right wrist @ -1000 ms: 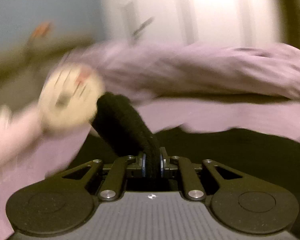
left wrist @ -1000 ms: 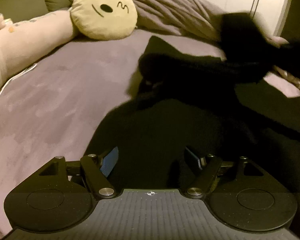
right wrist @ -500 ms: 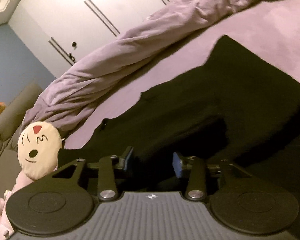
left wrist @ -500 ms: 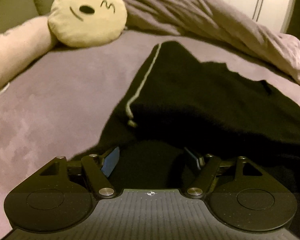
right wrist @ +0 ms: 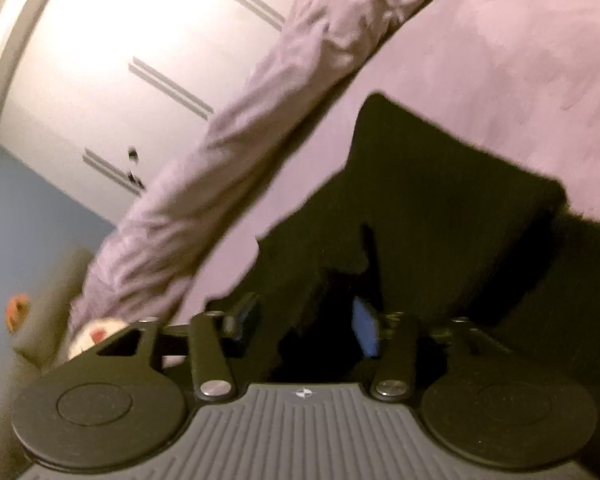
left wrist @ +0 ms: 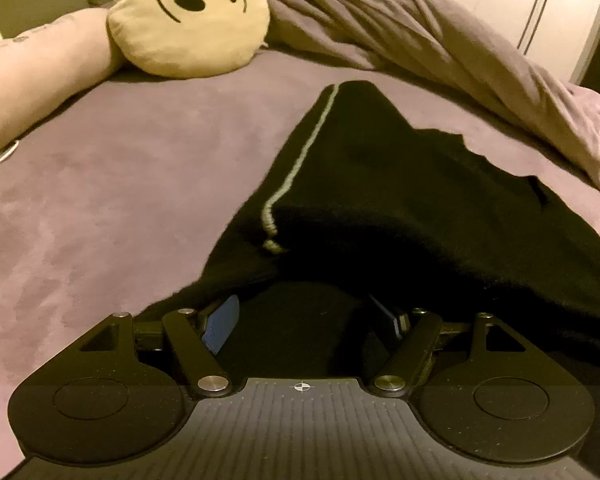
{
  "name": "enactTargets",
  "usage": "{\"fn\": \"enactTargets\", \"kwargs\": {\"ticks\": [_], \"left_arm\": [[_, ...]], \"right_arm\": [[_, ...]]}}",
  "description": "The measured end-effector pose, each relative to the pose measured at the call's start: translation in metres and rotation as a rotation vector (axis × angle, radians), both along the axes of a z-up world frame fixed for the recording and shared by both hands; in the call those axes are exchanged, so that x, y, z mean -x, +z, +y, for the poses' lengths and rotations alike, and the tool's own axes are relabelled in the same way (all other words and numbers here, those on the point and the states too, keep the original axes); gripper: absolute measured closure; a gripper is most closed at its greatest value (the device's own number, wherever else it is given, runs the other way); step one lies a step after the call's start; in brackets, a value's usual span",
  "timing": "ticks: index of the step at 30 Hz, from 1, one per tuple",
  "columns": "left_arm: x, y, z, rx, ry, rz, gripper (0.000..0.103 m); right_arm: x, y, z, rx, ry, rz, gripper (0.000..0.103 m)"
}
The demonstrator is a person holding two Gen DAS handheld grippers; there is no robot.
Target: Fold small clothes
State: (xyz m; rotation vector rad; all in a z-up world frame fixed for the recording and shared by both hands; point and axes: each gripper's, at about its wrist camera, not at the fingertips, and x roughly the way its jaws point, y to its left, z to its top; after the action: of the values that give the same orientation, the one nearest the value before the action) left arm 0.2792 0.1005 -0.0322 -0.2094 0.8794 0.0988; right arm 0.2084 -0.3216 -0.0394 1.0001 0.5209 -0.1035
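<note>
Two wrist views show one black garment [left wrist: 400, 208] spread on a mauve bedsheet [left wrist: 100, 184], and neither view carries any readable brand, label or writing (the only mark is the printed kissing face with a red heart on the round yellow cushion [left wrist: 188, 20]). From the left wrist, the left gripper [left wrist: 304, 316] stands wide, its blue pads well apart; dark cloth lies under and between them, and the pads do not press on it. The garment runs up and rightward from the fingers, a pale stripe [left wrist: 300, 160] tracing its left edge toward a peaked corner near the cushion. A rumpled mauve duvet [left wrist: 440, 40] lies beyond it, before white wardrobe doors [left wrist: 540, 8]. From the right wrist, tilted and somewhat blurred, the right gripper [right wrist: 308, 320] has its jaws apart, having just been opening; a fold of the black garment [right wrist: 420, 208] sits between the pads, though no pad pinches it. The cloth stretches away up and right over the bedsheet [right wrist: 520, 60], with the duvet [right wrist: 220, 152] and the wardrobe doors [right wrist: 112, 60] to the left.
</note>
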Motion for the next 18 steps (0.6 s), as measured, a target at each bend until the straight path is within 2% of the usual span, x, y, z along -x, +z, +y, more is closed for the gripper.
{"fn": "enactTargets", "kwargs": {"ticks": [4,7,9,11,15,18], "left_arm": [[0.002,-0.004,-0.005,-0.017,-0.008,0.002,0.026],[0.001,-0.004,-0.008,-0.023,-0.014,0.002,0.025],[-0.001,-0.002,-0.009,-0.029,-0.015,0.002,0.025],[-0.003,0.001,-0.007,-0.028,-0.008,-0.002,0.026],[-0.007,0.003,-0.003,-0.024,0.016,0.001,0.026],[-0.008,0.001,-0.005,-0.031,0.019,0.011,0.026]], "right_arm": [[-0.013,-0.005,0.005,0.019,0.051,0.043,0.042],[-0.027,-0.008,0.011,0.042,0.094,0.057,0.056],[-0.039,-0.007,0.014,0.069,0.113,0.08,0.077],[-0.05,0.001,0.021,0.161,0.15,0.089,0.09],[-0.055,0.035,0.04,0.436,0.208,0.013,0.092],[-0.06,0.049,0.042,0.524,0.228,-0.009,0.092]]}}
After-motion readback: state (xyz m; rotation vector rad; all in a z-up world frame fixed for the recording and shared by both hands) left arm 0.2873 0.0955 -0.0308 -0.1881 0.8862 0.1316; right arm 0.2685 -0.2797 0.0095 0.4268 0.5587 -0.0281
